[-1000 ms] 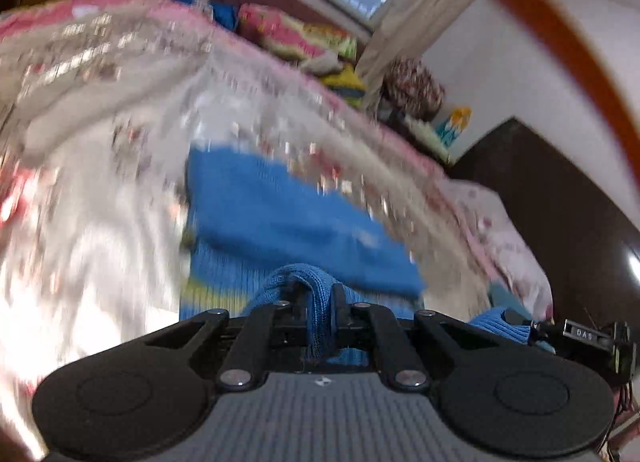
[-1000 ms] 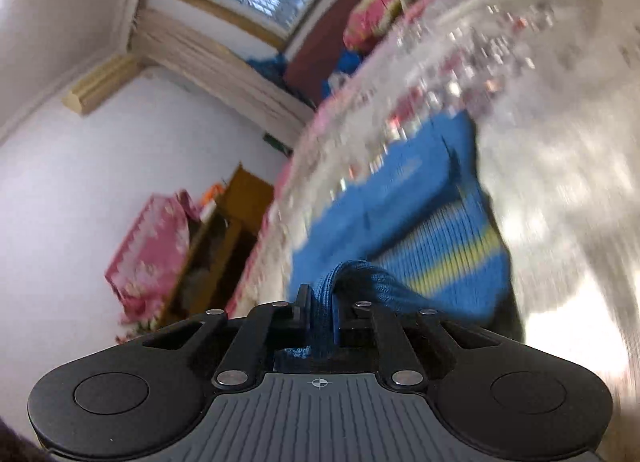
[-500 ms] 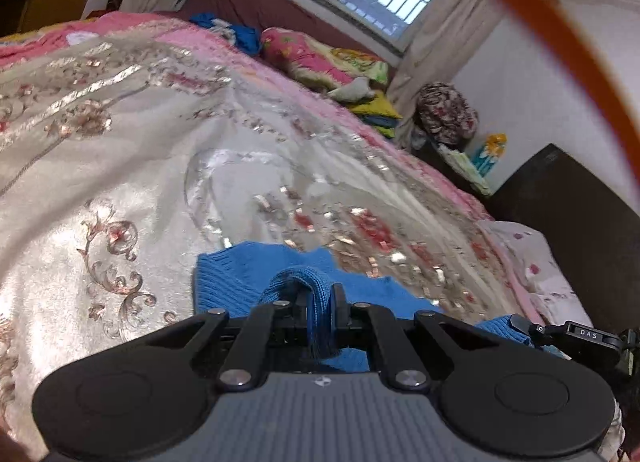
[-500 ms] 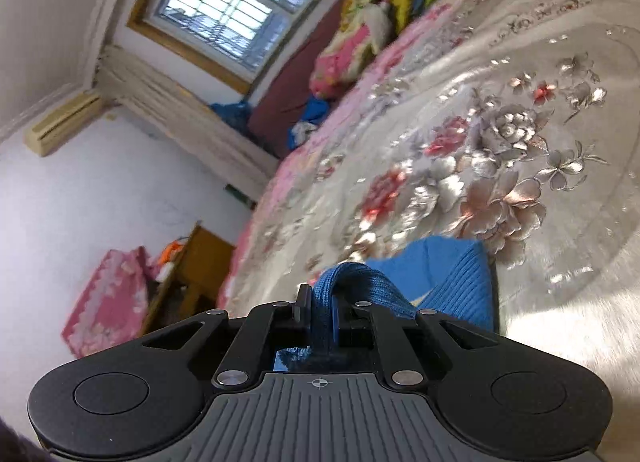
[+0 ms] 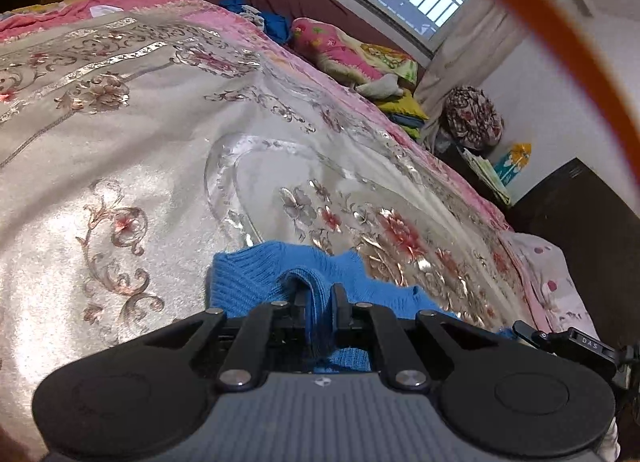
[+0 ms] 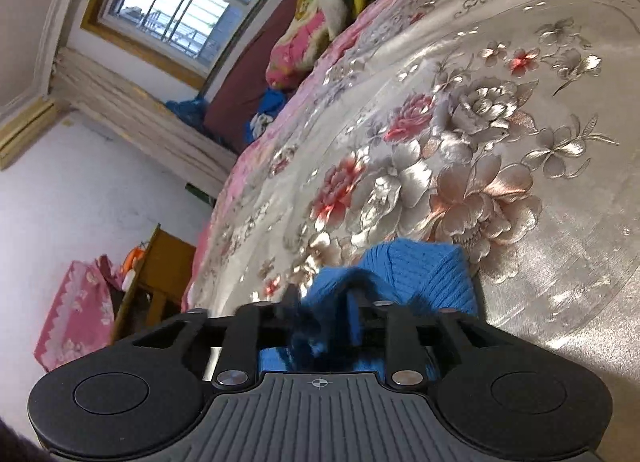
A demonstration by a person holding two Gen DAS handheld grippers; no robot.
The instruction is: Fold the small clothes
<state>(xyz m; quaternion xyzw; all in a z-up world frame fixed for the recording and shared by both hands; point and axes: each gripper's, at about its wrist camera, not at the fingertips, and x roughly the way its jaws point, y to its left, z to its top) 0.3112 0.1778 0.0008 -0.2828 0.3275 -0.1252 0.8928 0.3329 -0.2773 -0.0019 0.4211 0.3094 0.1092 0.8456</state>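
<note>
A blue knit garment lies low on the flowered satin bedspread, bunched right in front of both grippers. My left gripper is shut on a pinched fold of its edge. In the right wrist view the same blue garment rests on the bedspread. My right gripper has its jaws opening, with a blurred fold of the blue knit loose between them. Most of the garment is hidden under the gripper bodies.
Pink and yellow pillows and blue clothes are heaped at the far end of the bed under the window. A dark headboard stands to the right, and a wooden cabinet beside the bed. An orange cable crosses the left wrist view.
Both grippers carried the blue garment's edge forward over itself, so its yellow-striped part is now out of sight. The right jaws have spread apart; the left stays clamped.
</note>
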